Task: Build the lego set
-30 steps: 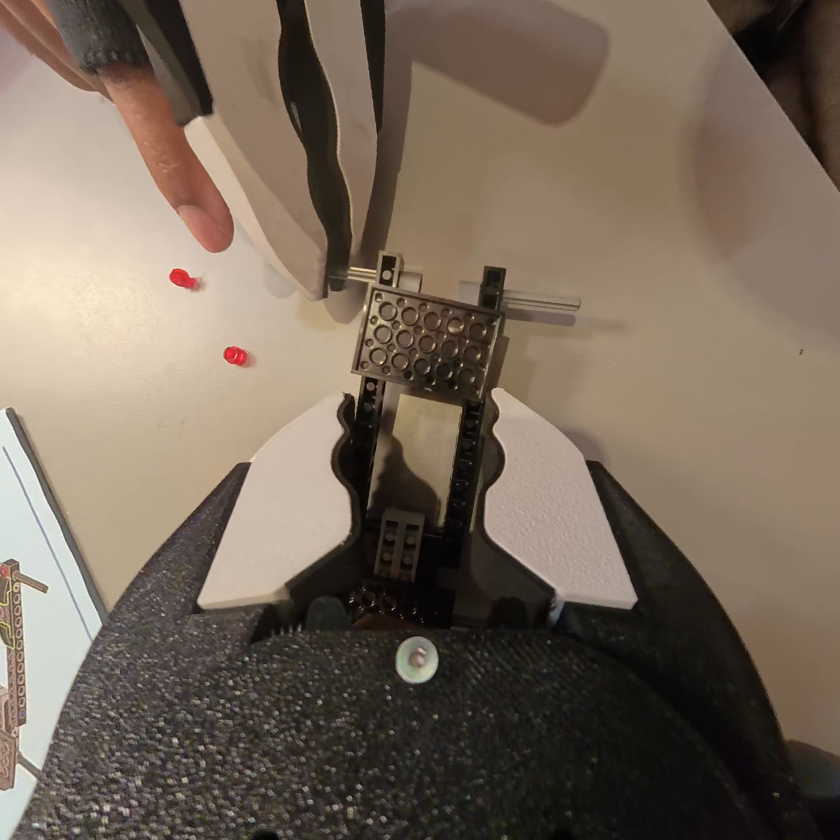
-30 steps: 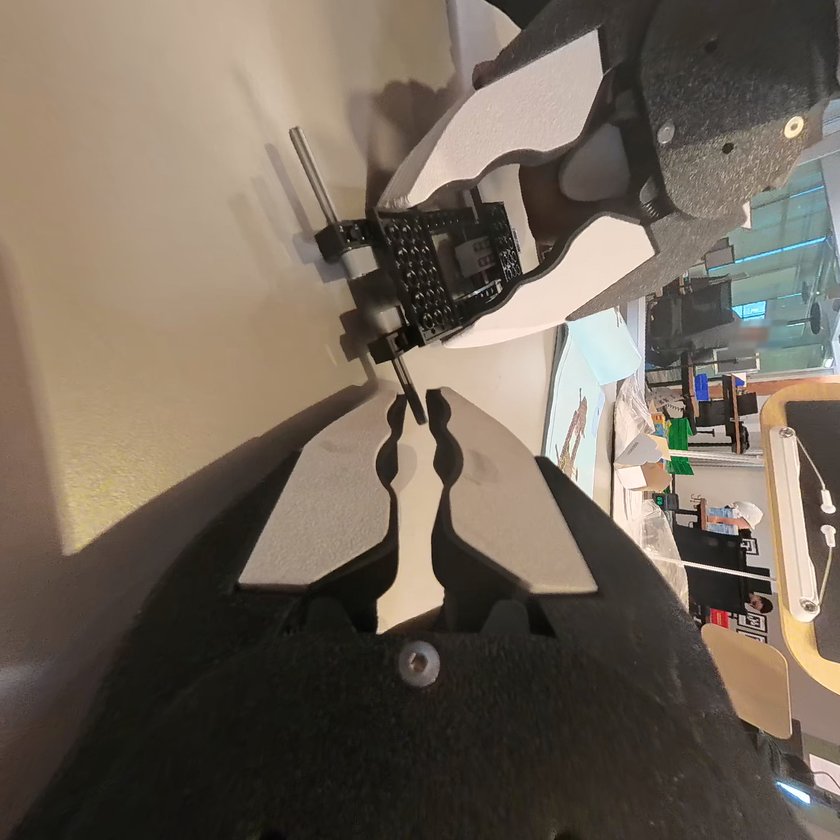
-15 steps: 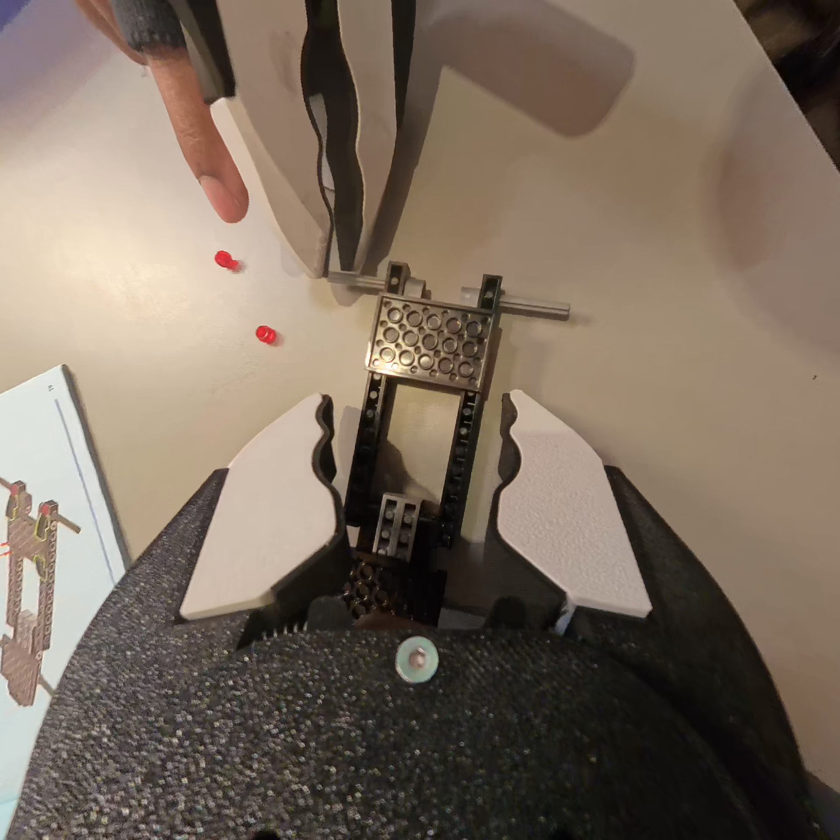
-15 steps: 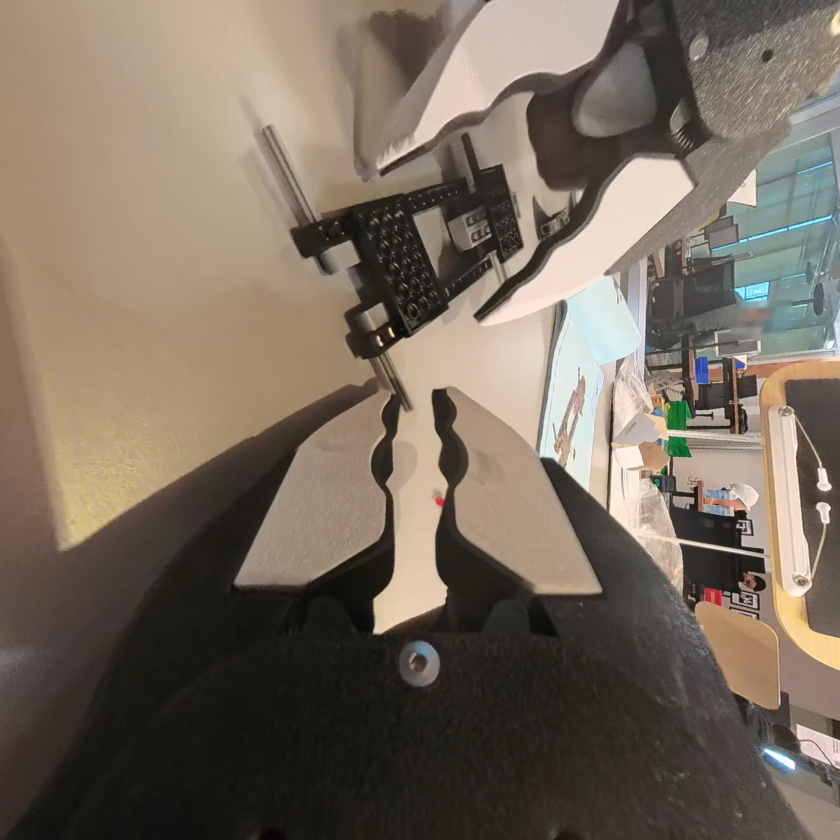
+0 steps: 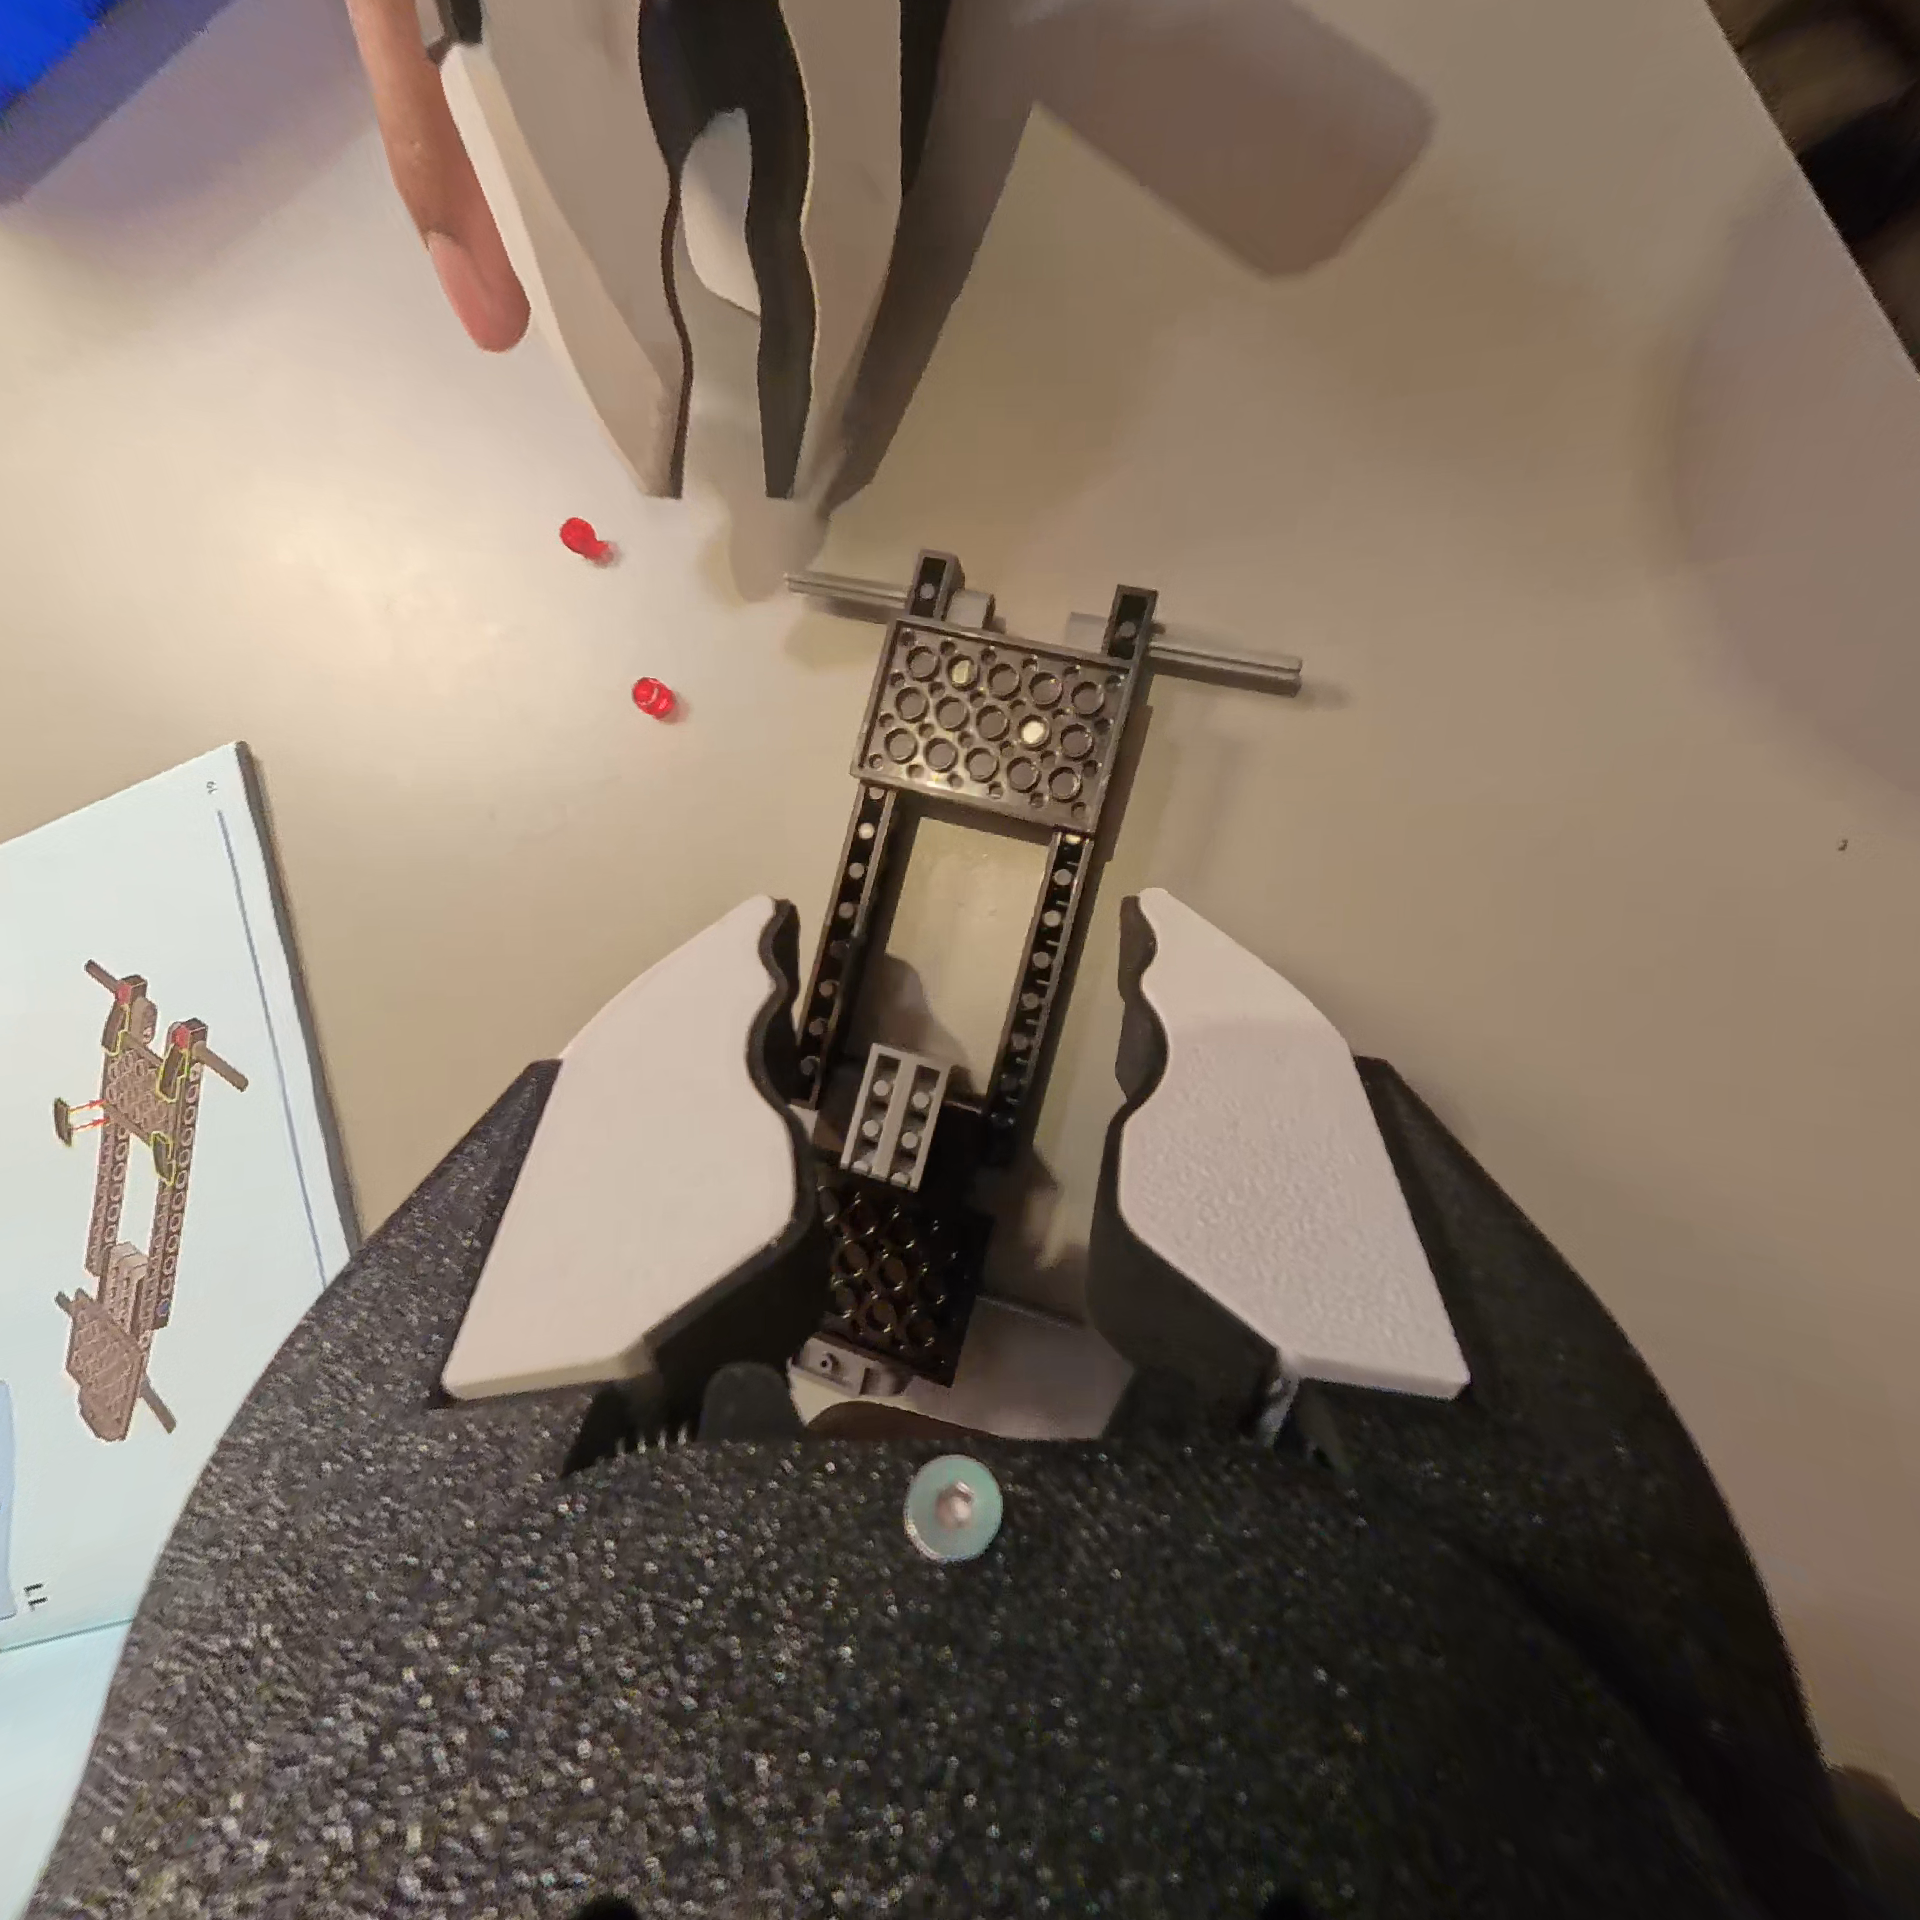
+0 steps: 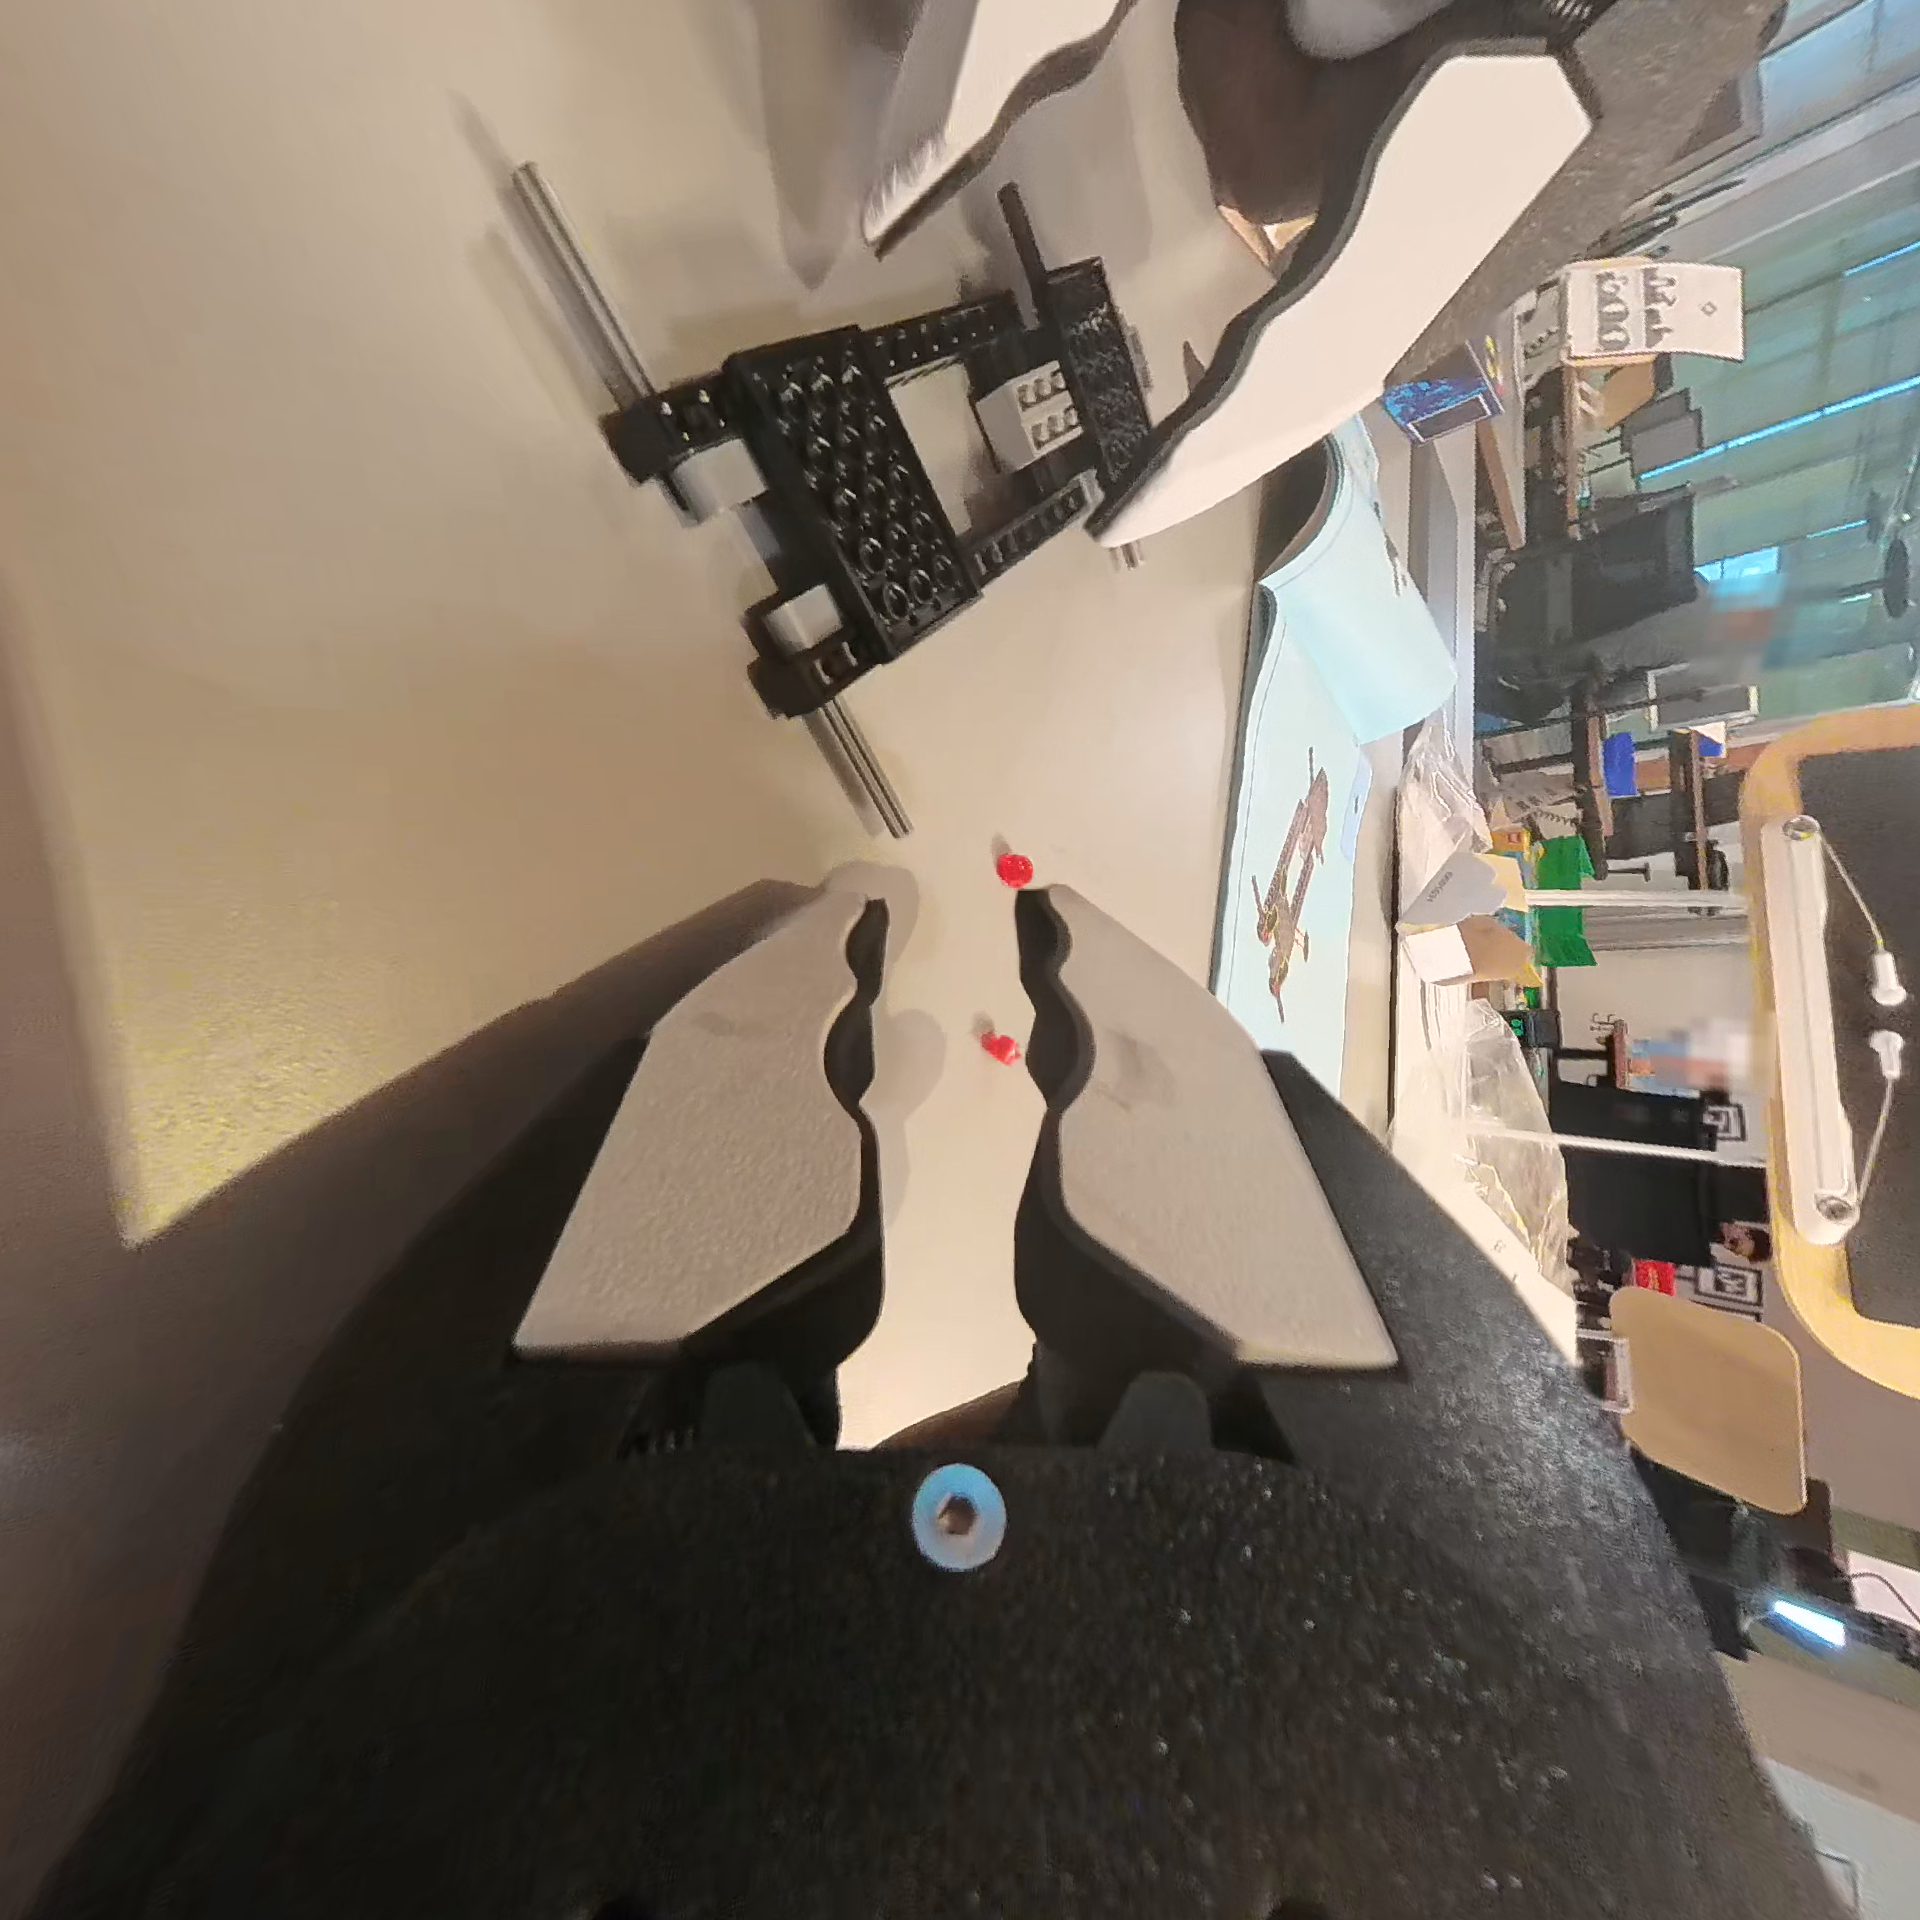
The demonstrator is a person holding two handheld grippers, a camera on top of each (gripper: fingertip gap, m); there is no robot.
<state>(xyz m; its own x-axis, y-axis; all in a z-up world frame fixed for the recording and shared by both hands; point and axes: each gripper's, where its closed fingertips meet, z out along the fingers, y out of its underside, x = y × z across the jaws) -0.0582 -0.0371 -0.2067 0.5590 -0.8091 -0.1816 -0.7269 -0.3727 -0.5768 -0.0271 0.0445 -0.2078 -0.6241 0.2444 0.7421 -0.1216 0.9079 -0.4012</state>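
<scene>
frame (image 5: 987, 717): black plastic | axle (image 5: 1226, 665): grey metal-look | table (image 5: 1455, 935): smooth matt

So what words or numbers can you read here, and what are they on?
Instruction booklet: tiny page marks, too small to read.
White sign in the background: bears writing, which I don't read out.
Folded white card: too small to read.
Black brick frame: none.
</scene>
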